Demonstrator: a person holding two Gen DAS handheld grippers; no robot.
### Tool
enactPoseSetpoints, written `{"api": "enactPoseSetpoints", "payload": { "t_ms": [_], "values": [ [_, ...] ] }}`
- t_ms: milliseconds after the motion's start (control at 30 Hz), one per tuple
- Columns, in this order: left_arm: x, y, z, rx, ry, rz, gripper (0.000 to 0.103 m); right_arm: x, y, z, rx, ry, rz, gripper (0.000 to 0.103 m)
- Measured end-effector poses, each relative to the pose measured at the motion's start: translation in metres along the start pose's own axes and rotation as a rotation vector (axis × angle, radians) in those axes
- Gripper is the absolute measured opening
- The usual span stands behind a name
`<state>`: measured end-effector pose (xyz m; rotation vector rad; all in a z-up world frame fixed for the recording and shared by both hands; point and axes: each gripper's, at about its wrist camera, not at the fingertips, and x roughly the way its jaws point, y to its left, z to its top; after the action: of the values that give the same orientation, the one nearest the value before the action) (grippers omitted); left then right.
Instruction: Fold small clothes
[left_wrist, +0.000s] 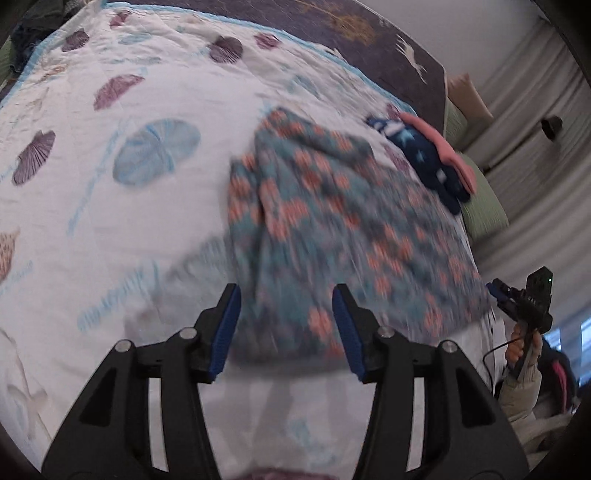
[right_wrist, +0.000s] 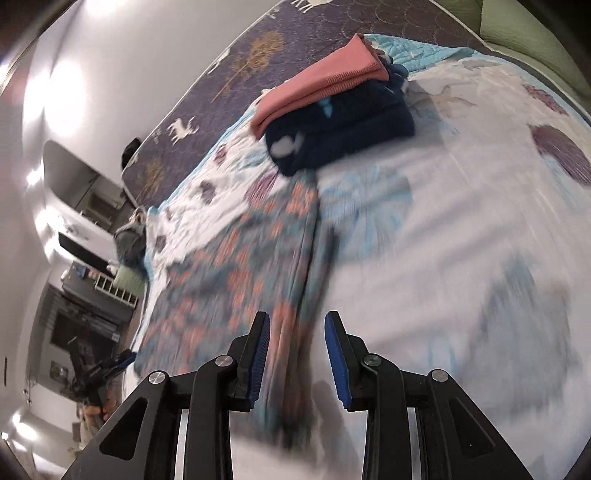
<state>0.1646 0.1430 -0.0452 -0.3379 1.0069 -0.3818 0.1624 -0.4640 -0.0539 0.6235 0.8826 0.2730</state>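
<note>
1. Here, the left tongs (left_wrist: 284, 321) are seen spread above the near edge of the patterned garment (left_wrist: 332, 229); nothing is pinched between the blue pads.
2. The right tongs (right_wrist: 297, 354) are likewise held apart over the garment's long folded edge, with cloth below but not gripped.
3. The garment is laid on the quilted bed cover (left_wrist: 110, 184), partly folded. It is judged light, limp and easily rumpled; a doubled edge or corner would best be taken, both layers pinched together.
4. Farther off, a folded navy piece (right_wrist: 343, 125) is stacked with a pink one (right_wrist: 325, 81) on top, near the bed cover's far edge.
</note>
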Motion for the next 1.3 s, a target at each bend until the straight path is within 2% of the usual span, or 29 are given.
{"api": "enactPoseSetpoints", "payload": {
  "t_ms": [67, 133, 167, 200, 267, 333, 467, 500, 533, 567, 667, 700, 800, 867, 933, 1033, 1067, 1100, 1133, 1167, 1200, 1233, 1300],
  "values": [
    [0.000, -0.006, -0.010, 0.011, 0.007, 0.007, 0.052, -0.016, 0.004, -0.022, -0.003, 0.001, -0.002, 0.033],
    [-0.001, -0.014, -0.018, 0.037, -0.004, 0.022, 0.041, -0.027, 0.007, -0.039, -0.018, 0.006, -0.011, 0.043],
    [-0.001, -0.015, -0.018, 0.045, -0.005, 0.030, 0.032, -0.029, 0.011, -0.043, -0.024, 0.004, -0.014, 0.047],
    [-0.001, -0.015, -0.018, 0.047, -0.005, 0.035, 0.026, -0.031, 0.012, -0.049, -0.030, 0.005, -0.013, 0.047],
    [-0.001, -0.013, -0.018, 0.038, -0.007, 0.041, 0.021, -0.029, 0.017, -0.055, -0.048, 0.030, -0.010, 0.047],
    [0.001, -0.008, -0.018, 0.016, -0.005, 0.028, 0.020, -0.020, 0.022, -0.055, -0.082, 0.040, -0.032, 0.047],
    [0.007, 0.003, -0.015, -0.047, 0.001, 0.011, 0.020, 0.004, 0.018, -0.050, -0.028, 0.050, -0.019, 0.047],
    [0.007, 0.004, -0.015, -0.053, -0.005, 0.017, 0.005, 0.009, 0.020, -0.049, -0.030, 0.045, -0.030, 0.045],
    [0.003, 0.002, -0.016, -0.053, -0.018, 0.009, 0.005, 0.012, 0.026, -0.048, -0.046, 0.036, -0.057, 0.022],
    [-0.005, -0.002, -0.020, -0.047, -0.040, -0.014, 0.005, 0.012, 0.031, -0.047, -0.063, 0.026, -0.076, 0.005],
    [-0.044, -0.016, -0.037, 0.013, -0.120, -0.042, 0.005, -0.013, 0.047, -0.048, -0.092, -0.052, -0.039, 0.005],
    [-0.057, -0.017, -0.045, 0.031, -0.130, -0.056, 0.002, -0.025, 0.051, -0.051, -0.111, -0.071, -0.021, 0.005],
    [-0.075, -0.008, -0.070, 0.037, -0.153, -0.051, 0.001, -0.044, 0.047, -0.062, -0.123, -0.076, -0.014, 0.005],
    [-0.070, 0.011, -0.082, -0.010, -0.131, -0.044, 0.001, -0.042, 0.036, -0.071, -0.117, -0.036, -0.063, 0.006],
    [-0.061, 0.031, -0.088, -0.099, -0.110, -0.035, 0.001, -0.036, 0.018, -0.080, -0.076, 0.005, -0.116, 0.008],
    [-0.058, 0.041, -0.091, -0.163, -0.114, -0.088, 0.002, -0.035, -0.008, -0.089, 0.035, 0.029, -0.110, 0.009],
    [-0.058, 0.038, -0.090, -0.156, -0.118, -0.096, 0.006, -0.039, -0.013, -0.091, 0.064, 0.022, -0.090, 0.010],
    [-0.056, 0.032, -0.089, -0.142, -0.117, -0.097, 0.023, -0.041, -0.015, -0.091, 0.076, 0.013, -0.074, 0.013],
    [-0.054, 0.027, -0.087, -0.127, -0.113, -0.091, 0.036, -0.045, -0.014, -0.092, 0.080, 0.003, -0.058, 0.022],
    [-0.050, 0.022, -0.085, -0.117, -0.104, -0.068, 0.061, -0.046, -0.013, -0.093, 0.078, 0.003, -0.047, 0.035],
    [-0.046, 0.019, -0.084, -0.110, -0.090, -0.051, 0.070, -0.046, -0.011, -0.093, 0.075, 0.009, -0.042, 0.042],
    [-0.039, 0.017, -0.083, -0.107, -0.069, -0.040, 0.070, -0.044, -0.008, -0.093, 0.073, 0.022, -0.039, 0.050],
    [-0.023, 0.018, -0.084, -0.134, -0.016, -0.063, 0.070, -0.036, -0.003, -0.094, 0.073, 0.058, -0.001, 0.051]
  ]
}}
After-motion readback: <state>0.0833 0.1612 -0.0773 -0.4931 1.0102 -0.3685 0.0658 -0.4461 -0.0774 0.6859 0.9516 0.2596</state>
